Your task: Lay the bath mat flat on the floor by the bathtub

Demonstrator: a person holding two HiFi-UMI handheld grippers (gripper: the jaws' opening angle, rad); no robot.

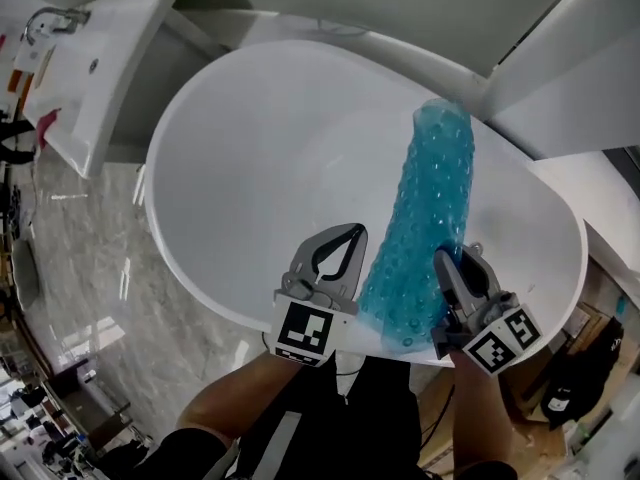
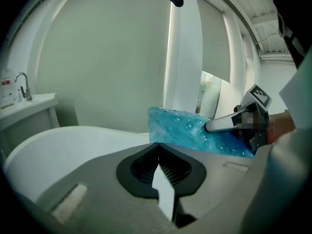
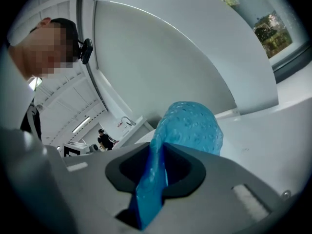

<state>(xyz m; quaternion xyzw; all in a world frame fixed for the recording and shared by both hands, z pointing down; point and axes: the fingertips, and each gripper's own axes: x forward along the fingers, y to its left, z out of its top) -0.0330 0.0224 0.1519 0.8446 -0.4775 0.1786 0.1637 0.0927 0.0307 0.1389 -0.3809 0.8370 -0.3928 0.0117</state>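
Pinching the bath mat [image 1: 425, 208] across the bathtub [image 1: 200, 288], right tool [image 1: 456, 258] nears left tool [image 1: 352, 232], pressed together; sink [image 1: 105, 63] stands beyond.

Sink [image 1: 100, 58] left of bathtub [image 1: 200, 278], bath mat [image 1: 425, 218] inside.

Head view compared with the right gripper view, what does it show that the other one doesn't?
Only the head view: the left gripper, shut and beside the mat, the marble floor, and the mat's whole length running across the tub. Only the right gripper view: the mat's edge pinched between the jaws of the right gripper, and a window. Both: the blue mat, the white tub, the sink and the right gripper.
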